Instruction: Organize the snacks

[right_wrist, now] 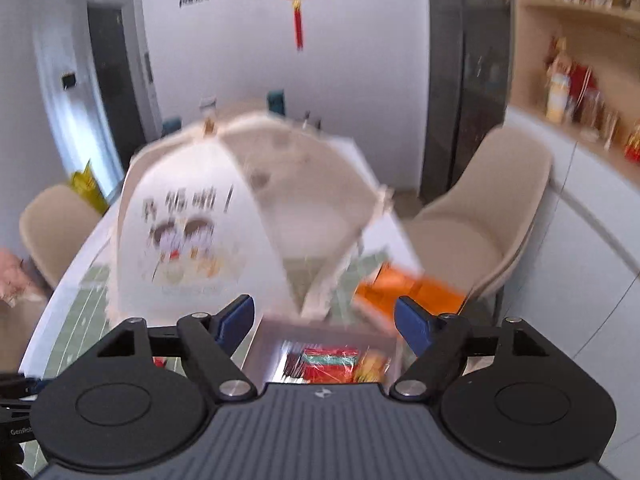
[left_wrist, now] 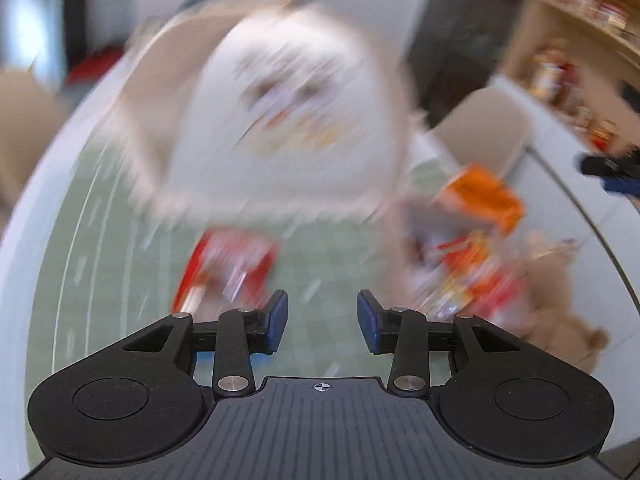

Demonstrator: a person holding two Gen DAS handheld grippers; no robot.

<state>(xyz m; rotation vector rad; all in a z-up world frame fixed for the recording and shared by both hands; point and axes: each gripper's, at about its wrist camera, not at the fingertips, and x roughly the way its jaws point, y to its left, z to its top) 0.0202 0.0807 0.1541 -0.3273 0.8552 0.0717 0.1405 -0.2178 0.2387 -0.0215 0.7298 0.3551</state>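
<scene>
Bright daylight; heavy motion blur both views; fisheye-curved edges.

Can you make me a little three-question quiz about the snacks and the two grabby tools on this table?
1. True or false: the left tool is squeezing the red and white snack packet.
2. What lies nearest the white dome-shaped mesh food cover with cartoon children on its right side? A) a blue cup B) the flat orange snack packet C) a banana
3. Fill in: below the right tool sits a clear plastic ____ with bright snacks inside.

Key: 1 false, its jaws are apart with nothing between them. 2 B. 3 box.
</scene>
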